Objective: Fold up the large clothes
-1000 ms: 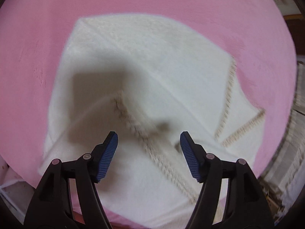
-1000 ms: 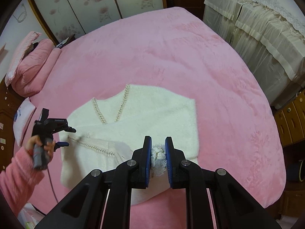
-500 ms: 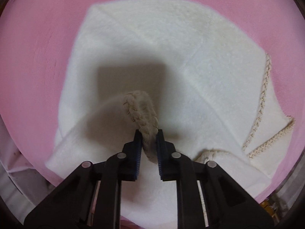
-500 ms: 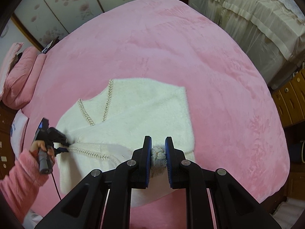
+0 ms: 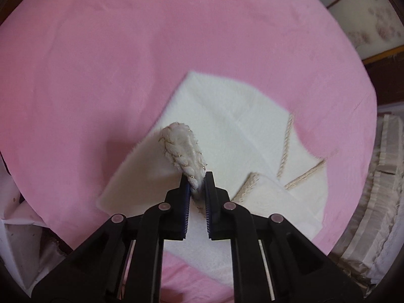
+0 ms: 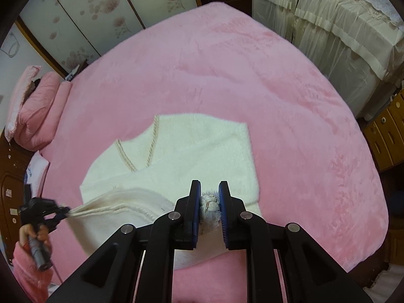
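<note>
Cream fleece cardigan (image 6: 192, 146) lies on the pink blanket (image 6: 277, 80); left gripper (image 5: 196, 184), jaws just closed, pinches its braided hem (image 5: 184, 149), right gripper (image 6: 209, 197) clamps another bunched edge

White cardigan (image 6: 192, 149) lies on bed (image 6: 290, 96) (pink cover).

The garment (image 6: 192, 151) is spread on the bed (image 6: 277, 96) ahead of the right gripper (image 6: 209, 199); pillows (image 6: 38, 111) are stacked far left, a draped cabinet (image 6: 341, 25) far right
</note>
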`<act>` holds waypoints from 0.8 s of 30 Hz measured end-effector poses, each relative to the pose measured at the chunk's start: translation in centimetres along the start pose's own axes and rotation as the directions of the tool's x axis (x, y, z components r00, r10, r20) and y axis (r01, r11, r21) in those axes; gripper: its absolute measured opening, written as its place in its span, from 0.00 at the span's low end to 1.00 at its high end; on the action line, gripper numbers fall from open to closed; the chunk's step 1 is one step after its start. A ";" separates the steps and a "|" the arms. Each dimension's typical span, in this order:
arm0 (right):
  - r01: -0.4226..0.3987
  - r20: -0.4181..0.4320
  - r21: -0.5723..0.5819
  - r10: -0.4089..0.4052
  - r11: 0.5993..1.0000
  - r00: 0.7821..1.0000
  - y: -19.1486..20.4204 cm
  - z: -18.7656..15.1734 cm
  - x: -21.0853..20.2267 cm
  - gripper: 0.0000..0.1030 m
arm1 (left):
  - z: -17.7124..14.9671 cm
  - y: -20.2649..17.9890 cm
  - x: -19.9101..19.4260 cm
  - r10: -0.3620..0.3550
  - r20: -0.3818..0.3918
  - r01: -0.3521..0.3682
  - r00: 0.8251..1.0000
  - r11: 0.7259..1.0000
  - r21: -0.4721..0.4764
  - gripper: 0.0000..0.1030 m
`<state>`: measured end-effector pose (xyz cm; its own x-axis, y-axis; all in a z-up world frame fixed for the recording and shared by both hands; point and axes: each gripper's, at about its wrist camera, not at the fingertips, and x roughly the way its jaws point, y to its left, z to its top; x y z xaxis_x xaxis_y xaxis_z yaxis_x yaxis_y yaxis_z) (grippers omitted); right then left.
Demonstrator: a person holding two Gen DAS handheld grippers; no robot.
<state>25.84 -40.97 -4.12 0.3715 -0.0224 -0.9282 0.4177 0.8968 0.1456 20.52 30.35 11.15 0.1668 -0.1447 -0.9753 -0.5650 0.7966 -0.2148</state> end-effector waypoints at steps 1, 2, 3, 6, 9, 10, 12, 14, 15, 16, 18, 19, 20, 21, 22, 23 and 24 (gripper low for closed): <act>-0.002 0.018 -0.005 0.002 1.000 1.000 -0.1 0.3 -0.6 0.13 | 0.3 0.1 -1.0 -0.012 0.013 0.012 1.000 1.000 0.000 0.08; -0.006 0.039 -0.015 0.006 1.000 0.999 -0.2 1.0 -1.1 0.13 | 0.7 0.1 -2.2 -0.023 0.033 0.023 0.999 1.000 0.006 0.08; -0.009 0.053 -0.021 0.010 1.000 0.999 -0.2 1.5 -1.6 0.13 | 2.1 0.3 -3.3 -0.029 0.049 0.028 0.998 0.999 0.019 0.08; -0.031 0.091 -0.037 0.035 0.999 0.995 -0.3 4.1 -1.7 0.13 | 3.6 -1.9 -4.8 -0.055 0.091 0.051 0.994 0.998 0.049 0.08; -0.034 0.101 -0.052 0.039 0.998 0.994 -0.1 6.7 -0.3 0.13 | 5.0 -4.4 -5.0 -0.050 0.102 0.040 0.994 0.994 0.103 0.08; -0.035 0.093 -0.049 0.039 0.998 0.995 -0.1 7.5 0.6 0.13 | 5.4 -5.0 -5.0 -0.044 0.100 0.032 0.994 0.993 0.115 0.08; -0.045 0.055 -0.027 0.047 0.999 0.997 0.0 8.9 3.1 0.13 | 5.7 -6.6 -3.6 -0.023 0.081 0.011 0.996 0.989 0.150 0.08; -0.045 0.016 -0.005 0.045 0.999 0.999 0.0 10.0 5.5 0.13 | 5.9 -8.0 -1.6 -0.016 0.051 0.007 0.999 0.985 0.174 0.08; -0.031 -0.007 -0.012 0.031 0.999 1.000 0.2 10.5 7.0 0.13 | 6.1 -8.4 -0.8 -0.022 0.042 0.014 0.999 0.984 0.180 0.08; -0.013 -0.021 -0.020 0.013 1.000 1.000 0.3 11.0 8.4 0.13 | 6.4 -8.7 -0.3 -0.024 0.037 0.017 0.999 0.983 0.182 0.08; 0.006 -0.047 -0.024 -0.007 1.000 0.999 0.7 12.1 10.7 0.13 | 7.0 -9.2 0.9 -0.018 0.036 0.011 0.999 0.982 0.189 0.08; 0.014 -0.057 -0.021 -0.015 1.000 0.998 0.7 12.6 11.7 0.13 | 7.3 -9.3 1.3 -0.014 0.033 0.007 0.999 0.982 0.191 0.09; 0.022 -0.057 -0.018 -0.023 1.000 0.998 0.6 13.1 12.6 0.14 | 7.6 -9.5 1.8 -0.005 0.023 0.000 1.000 0.980 0.200 0.10; 0.031 -0.053 -0.020 -0.032 0.999 0.998 0.7 13.6 13.4 0.14 | 7.8 -9.6 2.2 -0.001 0.016 -0.002 1.000 0.978 0.207 0.11; 0.035 -0.047 -0.029 -0.037 0.999 0.998 1.2 14.0 14.2 0.14 | 7.9 -9.6 2.4 0.000 0.010 -0.002 1.000 0.976 0.218 0.12; 0.043 -0.031 -0.054 -0.044 0.998 0.999 1.6 14.5 14.8 0.15 | 8.0 -9.6 2.5 0.000 0.009 -0.002 1.000 0.975 0.223 0.15; 0.055 -0.009 -0.094 -0.056 0.994 0.998 2.3 15.0 15.2 0.24 | 8.0 -9.6 2.2 0.009 0.036 -0.017 0.999 0.972 0.234 0.16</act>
<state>44.85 -45.90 -12.79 0.3396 -0.0686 -0.9381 0.3579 0.9317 0.0615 32.73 27.09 11.50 0.1909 -0.1161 -0.9747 -0.3628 0.9143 -0.1800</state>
